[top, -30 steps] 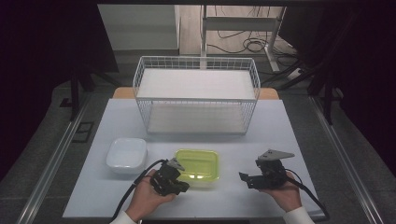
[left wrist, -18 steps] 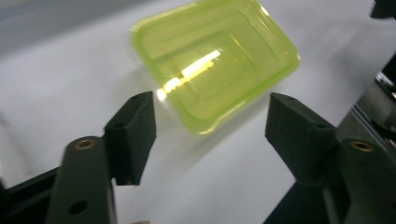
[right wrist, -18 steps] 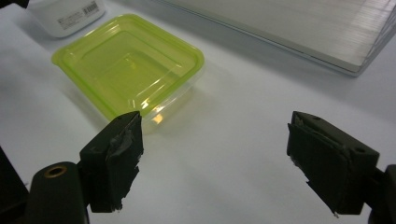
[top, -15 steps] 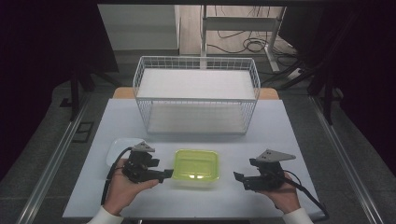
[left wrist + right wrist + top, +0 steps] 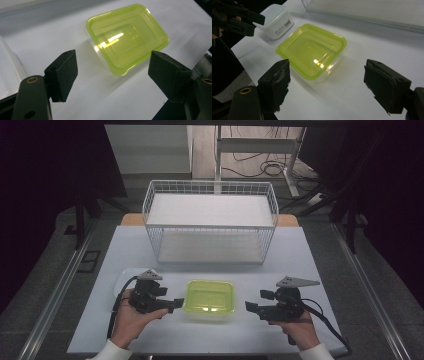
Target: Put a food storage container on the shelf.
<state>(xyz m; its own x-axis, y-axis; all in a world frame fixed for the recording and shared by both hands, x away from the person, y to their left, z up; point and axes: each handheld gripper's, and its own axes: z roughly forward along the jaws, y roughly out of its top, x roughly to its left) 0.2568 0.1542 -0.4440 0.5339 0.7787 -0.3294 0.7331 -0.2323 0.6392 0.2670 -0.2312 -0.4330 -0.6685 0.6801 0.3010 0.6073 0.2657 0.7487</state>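
So here's where I was at, going left to right across the high view. Lower left of the frame, a white lidded plastic tub (image 5: 126,276) sat mostly hidden behind my left gripper (image 5: 172,304). That gripper's jaws were spread wide with nothing between them, pointing at the left edge of the lime-green see-through rectangular plastic container (image 5: 209,296), just beside it but not touching as far as I could tell. In the left gripper view, the container (image 5: 127,37) sat toward the upper middle of the frame, ahead of the jaws and not yet inside them.

The container was dead centre in the lower half of the pale grey table (image 5: 300,250), in front of the white wire basket (image 5: 210,222).

Lower right, my right gripper (image 5: 252,301) was also fully open and holding nothing, a bit further off from the container's right edge.

Progress-wise, I'd say basically nothing was done: container untouched on the table, basket empty. My guess was that the grab and the lift into the basket were all still left.
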